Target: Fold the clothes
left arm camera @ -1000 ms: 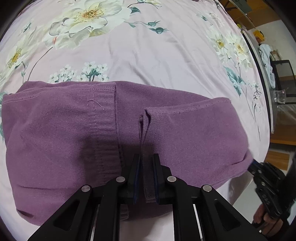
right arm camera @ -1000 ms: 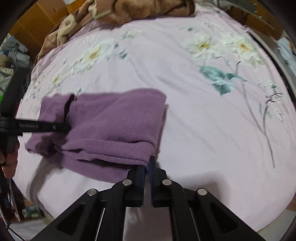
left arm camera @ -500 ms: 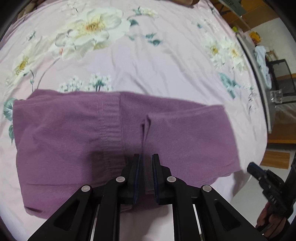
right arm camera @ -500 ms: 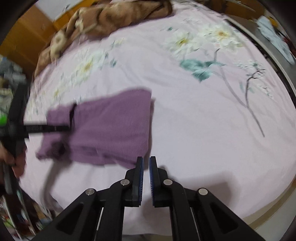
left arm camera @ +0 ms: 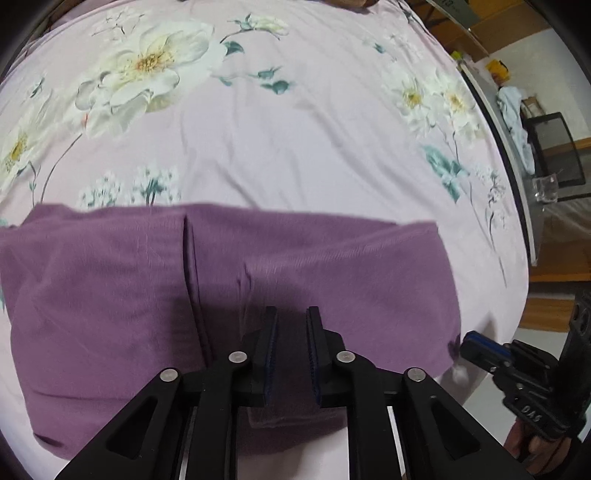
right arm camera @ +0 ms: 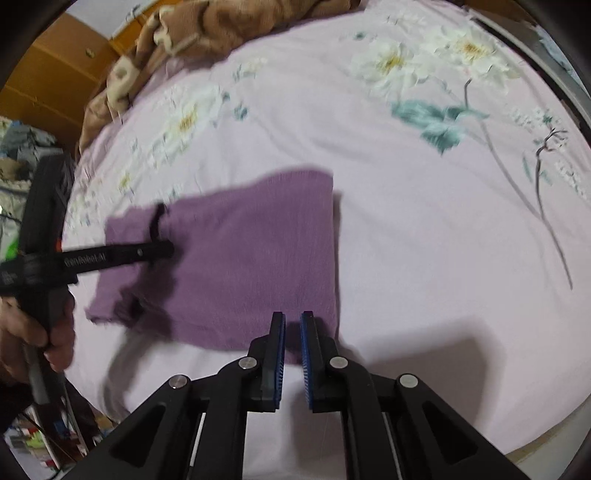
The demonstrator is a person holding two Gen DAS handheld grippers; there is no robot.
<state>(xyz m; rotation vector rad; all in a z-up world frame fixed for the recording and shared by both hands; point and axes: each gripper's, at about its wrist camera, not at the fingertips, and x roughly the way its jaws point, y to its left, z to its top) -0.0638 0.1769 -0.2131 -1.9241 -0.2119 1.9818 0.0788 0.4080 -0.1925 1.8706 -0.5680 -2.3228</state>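
- The left gripper [left arm camera: 291,317] hung over the near edge of the purple garment [left arm camera: 332,273]; its jaws were opening, a strip of cloth lay in the gap, and the pads did not look pressed on it.
- The right gripper [right arm camera: 292,321] stood at the garment's [right arm camera: 255,258] near corner, at 6 o'clock in its own view; its jaws were opening too, with the cloth behind the gap rather than pinched.
- The garment lay flat as a folded rectangle on the flowered bedsheet [right arm camera: 406,229], near the bed's front edge.
- Judged step: letting go after laying a fold. The next move likely calls for clearing both tools without dragging the cloth, then regripping an edge or smoothing.
- No containers showed; a brown blanket [right arm camera: 221,29] lay heaped at 12 o'clock.
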